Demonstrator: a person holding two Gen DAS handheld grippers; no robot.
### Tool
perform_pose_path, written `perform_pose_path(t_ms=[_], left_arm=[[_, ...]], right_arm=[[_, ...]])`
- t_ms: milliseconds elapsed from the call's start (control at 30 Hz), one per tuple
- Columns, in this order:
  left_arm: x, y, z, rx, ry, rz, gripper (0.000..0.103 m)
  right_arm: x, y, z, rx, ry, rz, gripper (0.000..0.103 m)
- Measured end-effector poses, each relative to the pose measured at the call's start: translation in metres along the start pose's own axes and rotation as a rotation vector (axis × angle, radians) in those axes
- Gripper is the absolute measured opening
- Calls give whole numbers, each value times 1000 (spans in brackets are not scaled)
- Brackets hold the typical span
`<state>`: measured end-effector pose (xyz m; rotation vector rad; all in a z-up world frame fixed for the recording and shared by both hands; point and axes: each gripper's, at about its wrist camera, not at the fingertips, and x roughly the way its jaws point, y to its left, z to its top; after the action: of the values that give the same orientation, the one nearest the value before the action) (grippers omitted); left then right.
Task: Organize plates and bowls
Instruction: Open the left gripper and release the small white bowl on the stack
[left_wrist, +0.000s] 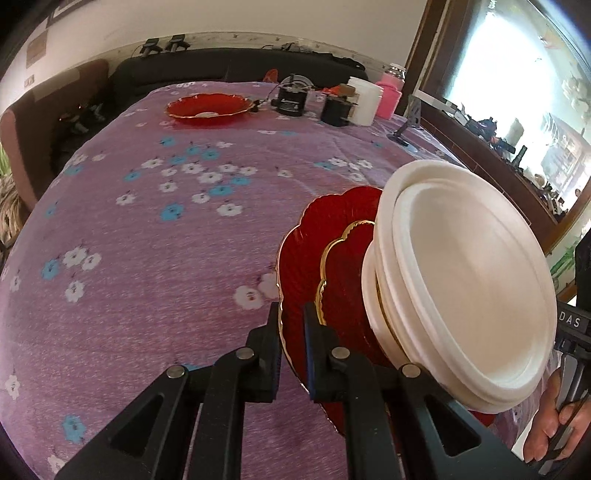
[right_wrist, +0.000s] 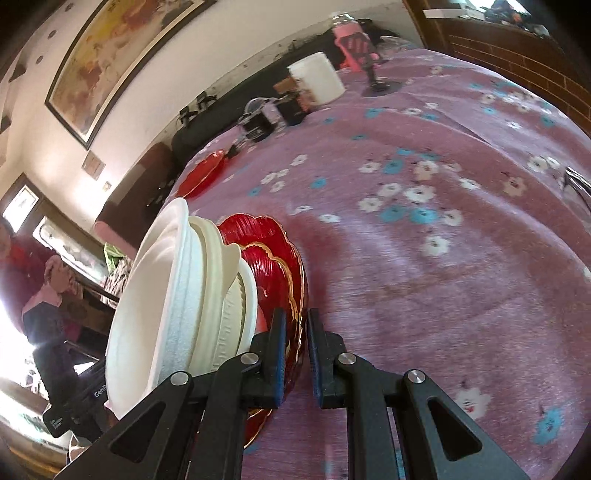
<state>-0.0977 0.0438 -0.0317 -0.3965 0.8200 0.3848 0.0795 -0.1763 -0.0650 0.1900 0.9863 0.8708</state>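
A stack of dishes is held between both grippers above the purple flowered tablecloth (left_wrist: 147, 240). The large red gold-rimmed plate (left_wrist: 295, 280) is at the bottom, a smaller red plate (left_wrist: 347, 266) sits on it, and white bowls (left_wrist: 461, 280) sit on top. My left gripper (left_wrist: 291, 328) is shut on the large red plate's rim. My right gripper (right_wrist: 296, 332) is shut on the opposite rim of the red plate (right_wrist: 280, 254), with the white bowls (right_wrist: 177, 288) to its left. Another red plate (left_wrist: 210, 105) lies at the far side of the table; it also shows in the right wrist view (right_wrist: 201, 173).
At the far edge stand a white container (left_wrist: 364, 99), a pink bottle (left_wrist: 389, 94), black cylindrical items (left_wrist: 291, 99) and a small black stand (left_wrist: 400, 133). A dark sofa (left_wrist: 221, 66) lies behind the table. A metal object (right_wrist: 578, 182) shows at the right edge.
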Motion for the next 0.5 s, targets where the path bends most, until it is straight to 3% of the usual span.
perform_pose_path(t_ms=[500], left_arm=[[1,-11,-3,24,-44,37,11]], right_arm=[[-1,-7,-4,15,-15,8,13]])
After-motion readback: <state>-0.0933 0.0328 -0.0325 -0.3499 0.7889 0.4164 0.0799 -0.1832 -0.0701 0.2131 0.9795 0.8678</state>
